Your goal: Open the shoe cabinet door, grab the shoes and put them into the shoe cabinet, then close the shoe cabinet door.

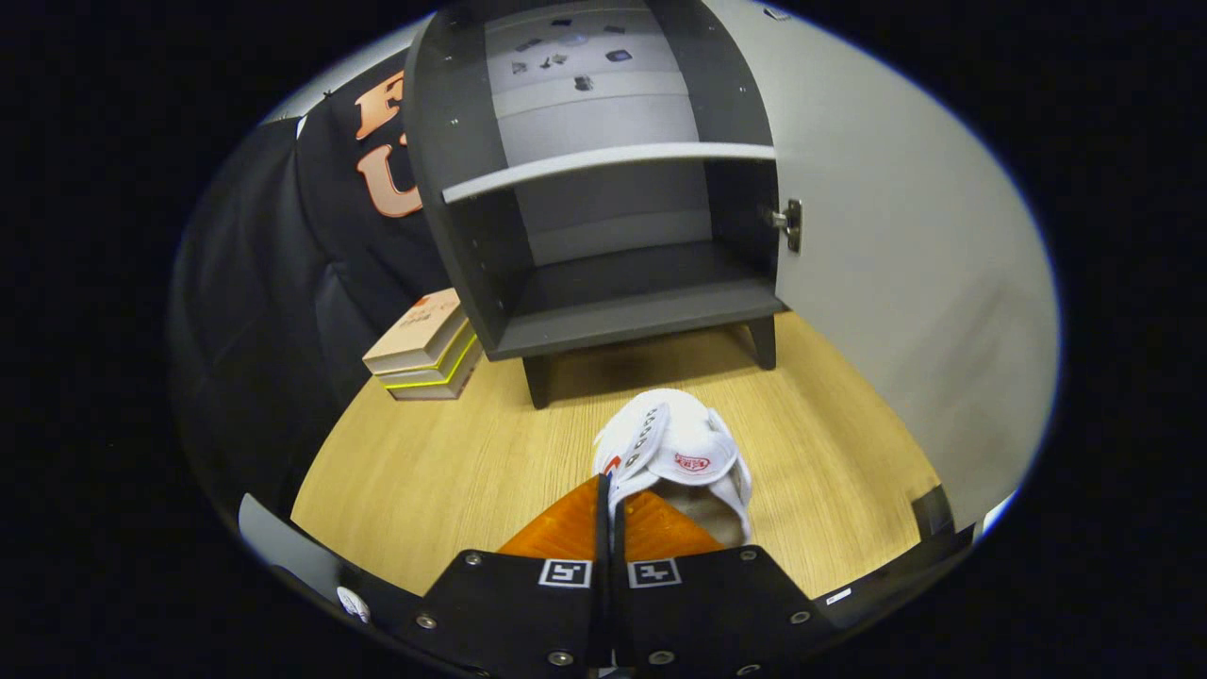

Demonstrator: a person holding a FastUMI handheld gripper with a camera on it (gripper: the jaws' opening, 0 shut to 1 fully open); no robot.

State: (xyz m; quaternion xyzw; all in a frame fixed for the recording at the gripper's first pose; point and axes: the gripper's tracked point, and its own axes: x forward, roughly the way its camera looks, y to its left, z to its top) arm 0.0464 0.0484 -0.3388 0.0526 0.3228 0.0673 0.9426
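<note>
Wood tabletop (453, 471) carried a dark shoe cabinet (471, 189) whose pale door (896, 283) stood swung wide on the right, a light shelf (603, 162) crossing its empty inside. Stacked books (424, 349) lay just beside the cabinet's left foot. Nearer, a white shoe (684, 453) sat before the opening, its collar edge pinched between the gripper (608, 495) fingers, which were closed together on it.
</note>
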